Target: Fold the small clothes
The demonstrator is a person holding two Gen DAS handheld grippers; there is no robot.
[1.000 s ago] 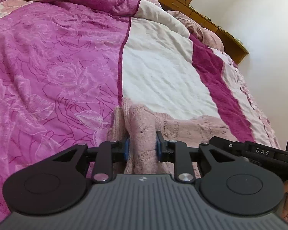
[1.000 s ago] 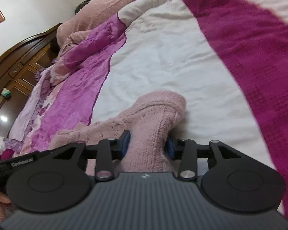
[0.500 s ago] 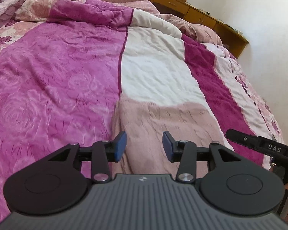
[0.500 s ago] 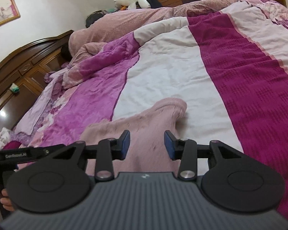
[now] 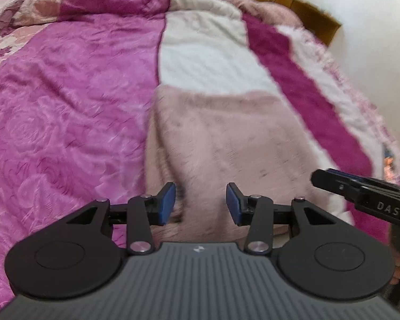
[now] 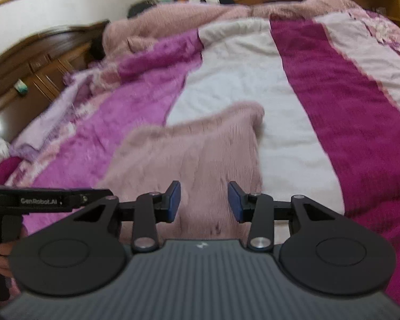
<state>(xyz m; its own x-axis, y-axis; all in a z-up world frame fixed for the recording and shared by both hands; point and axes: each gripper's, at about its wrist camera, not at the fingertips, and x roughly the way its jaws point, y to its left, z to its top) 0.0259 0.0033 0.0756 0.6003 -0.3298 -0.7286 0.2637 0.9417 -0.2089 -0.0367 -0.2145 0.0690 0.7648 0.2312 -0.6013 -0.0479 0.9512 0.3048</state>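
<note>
The pale pink fuzzy knitted garment (image 5: pixel 226 144) lies flat on the bed, spread across the seam where the magenta rose-patterned bedspread (image 5: pixel 66 112) meets the cream panel of the striped cover (image 6: pixel 242 85), its near edge running beneath both of my tools. My left gripper (image 5: pixel 200 204) has just been opening: its jaws stand partly apart, blue pads bare, with nothing between them but the knit lying below. My right gripper (image 6: pixel 204 202) shows much the same gap and likewise holds nothing. In my judgement the garment is light, soft and wholly limp; it will sag, stretch and drag on the plush bedding rather than slide cleanly, and the loose yarn could snag on a pad edge. It appears already doubled at least once, though blur prevents a count of layers. I would take it at the two near corners, pinching through all layers at the firmer edge, and lift both sides together.
</note>
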